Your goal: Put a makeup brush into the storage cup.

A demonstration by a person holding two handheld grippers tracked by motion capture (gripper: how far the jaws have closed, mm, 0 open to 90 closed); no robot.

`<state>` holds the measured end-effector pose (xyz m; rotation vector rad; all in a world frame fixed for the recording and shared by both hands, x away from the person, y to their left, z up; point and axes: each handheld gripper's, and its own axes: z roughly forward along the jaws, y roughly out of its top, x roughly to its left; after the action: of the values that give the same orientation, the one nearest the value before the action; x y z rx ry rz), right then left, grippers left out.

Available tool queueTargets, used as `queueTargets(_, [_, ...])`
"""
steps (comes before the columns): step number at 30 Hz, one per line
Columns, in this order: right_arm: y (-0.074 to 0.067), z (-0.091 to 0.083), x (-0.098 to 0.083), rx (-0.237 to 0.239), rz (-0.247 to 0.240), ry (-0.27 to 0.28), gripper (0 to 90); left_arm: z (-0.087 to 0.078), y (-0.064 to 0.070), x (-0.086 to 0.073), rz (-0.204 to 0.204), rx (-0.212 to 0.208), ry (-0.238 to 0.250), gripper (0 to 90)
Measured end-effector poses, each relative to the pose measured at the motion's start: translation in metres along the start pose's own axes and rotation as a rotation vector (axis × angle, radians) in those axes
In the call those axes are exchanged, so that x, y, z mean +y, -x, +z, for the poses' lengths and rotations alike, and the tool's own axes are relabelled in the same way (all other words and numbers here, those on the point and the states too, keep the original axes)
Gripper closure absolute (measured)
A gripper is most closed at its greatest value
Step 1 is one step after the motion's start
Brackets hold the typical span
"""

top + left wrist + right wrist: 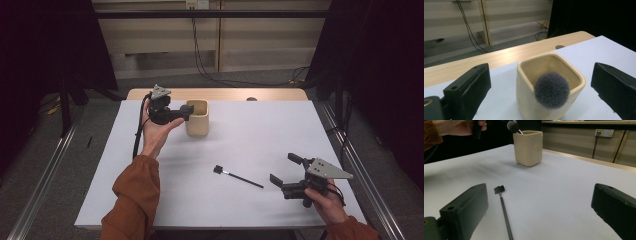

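A beige square cup stands on the white table, far left of centre. A fluffy grey brush sits in it, its head leaning over the rim. My left gripper hovers at that rim, open, its jaws wide on either side of the brush head and not touching it. A thin black brush lies flat on the table. My right gripper is open just right of it, nothing between its jaws.
The white table top has a wooden strip along its far edge with a small hole. Cables hang down the back wall. Metal rails run along both sides of the table.
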<state>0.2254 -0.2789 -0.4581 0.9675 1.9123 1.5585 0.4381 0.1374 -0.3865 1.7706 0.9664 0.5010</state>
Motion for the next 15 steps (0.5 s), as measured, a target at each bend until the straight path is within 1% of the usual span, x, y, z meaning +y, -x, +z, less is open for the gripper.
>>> queueTargets(5, [0.0,0.0,0.0,0.002,0.002,0.003,0.4,-0.008,0.002,-0.004,0.018,0.0,0.015,1.5])
queueTargets(8, [0.0,0.0,0.0,0.002,0.001,0.003,0.4,-0.012,0.001,-0.005,0.016,-0.004,0.016,1.7])
queueTargets(10, [0.0,0.0,0.0,0.001,0.001,0.003,0.4,-0.015,0.0,-0.006,0.013,-0.013,0.029,1.5])
queueTargets(14, [0.0,0.0,0.0,-0.002,0.005,0.0,0.4,-0.02,0.002,-0.009,0.013,-0.001,0.032,1.5])
queueTargets(15, [0.0,0.0,0.0,-0.002,0.006,0.0,0.4,-0.022,0.001,-0.01,0.018,-0.004,0.027,1.6])
